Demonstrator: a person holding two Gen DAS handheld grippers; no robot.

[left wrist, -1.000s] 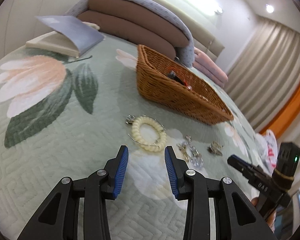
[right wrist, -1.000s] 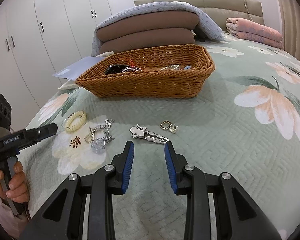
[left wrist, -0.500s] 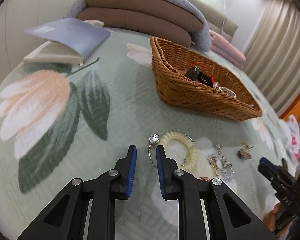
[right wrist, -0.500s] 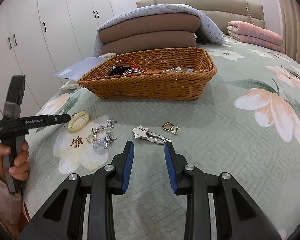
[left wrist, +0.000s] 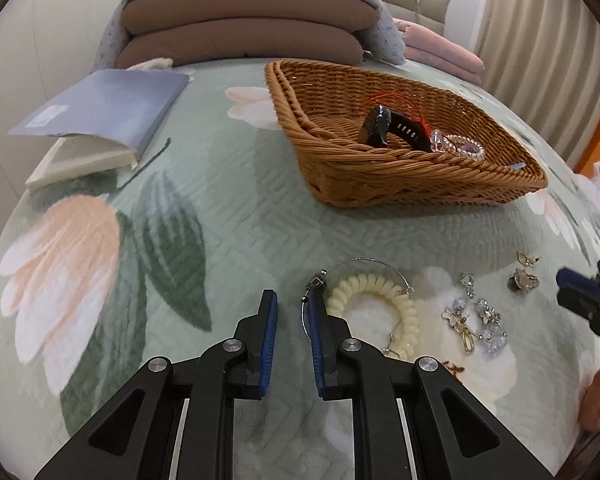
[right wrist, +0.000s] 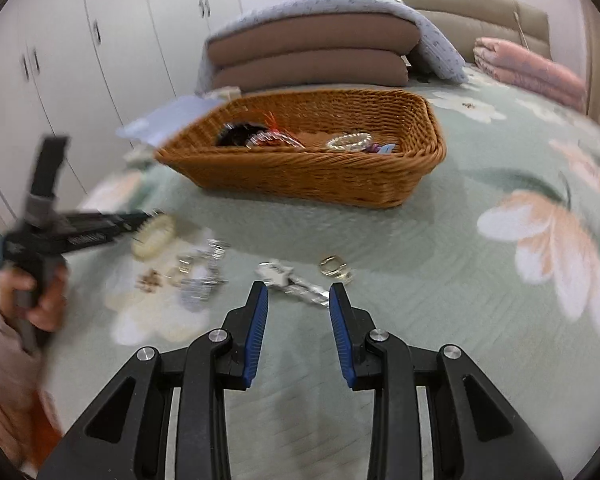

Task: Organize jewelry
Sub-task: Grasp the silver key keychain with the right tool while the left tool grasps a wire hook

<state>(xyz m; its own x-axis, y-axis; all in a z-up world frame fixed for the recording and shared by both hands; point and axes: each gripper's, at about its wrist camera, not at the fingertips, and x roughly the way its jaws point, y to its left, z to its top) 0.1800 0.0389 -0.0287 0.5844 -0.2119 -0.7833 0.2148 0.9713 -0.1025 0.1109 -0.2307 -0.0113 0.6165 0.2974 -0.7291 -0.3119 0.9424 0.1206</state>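
The left gripper's (left wrist: 291,312) blue fingers stand narrowly apart, low over the bedspread (left wrist: 228,216), holding nothing; its right finger lies just beside the cream coil bracelet (left wrist: 374,312) and thin wire bangle (left wrist: 364,263). The right gripper (right wrist: 298,302) is wider, empty, hovering before a silver star clip (right wrist: 290,282). One wicker basket (left wrist: 400,184) sits upper right, holding a black watch (left wrist: 380,128) and a bead bracelet (left wrist: 464,146). Two brown pillows (left wrist: 244,28) lie stacked behind.

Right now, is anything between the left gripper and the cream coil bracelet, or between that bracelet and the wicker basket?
Nothing visible. The left gripper sits open just left of the cream coil bracelet, a thin wire bangle lying round it. Only bare quilt separates it from the wicker basket.
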